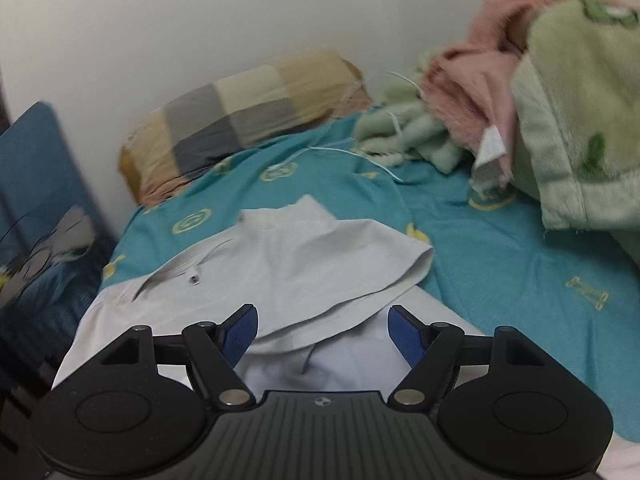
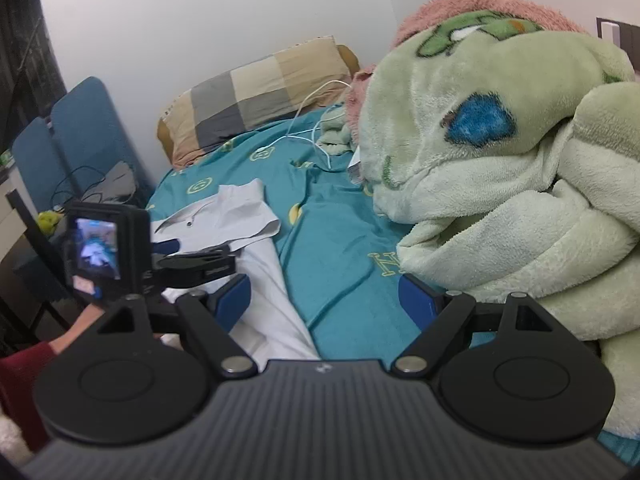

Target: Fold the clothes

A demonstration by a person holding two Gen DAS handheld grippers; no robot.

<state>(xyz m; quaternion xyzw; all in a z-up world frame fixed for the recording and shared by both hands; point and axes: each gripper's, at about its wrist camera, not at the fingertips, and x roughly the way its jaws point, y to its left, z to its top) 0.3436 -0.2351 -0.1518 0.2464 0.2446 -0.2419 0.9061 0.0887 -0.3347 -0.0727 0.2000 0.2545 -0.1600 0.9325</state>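
Both hand-held grippers (image 1: 322, 330) (image 2: 324, 300) gape, gripping nothing.

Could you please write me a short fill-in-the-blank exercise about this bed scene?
1. The pale grey collared shirt lies on a ____ patterned bedsheet.
2. The left tongs are ____, gripping nothing.
3. The checked pillow rests against the ____.
4. The fluffy blanket piled beside the right tongs is pale ____.

Missing words: teal; open; wall; green
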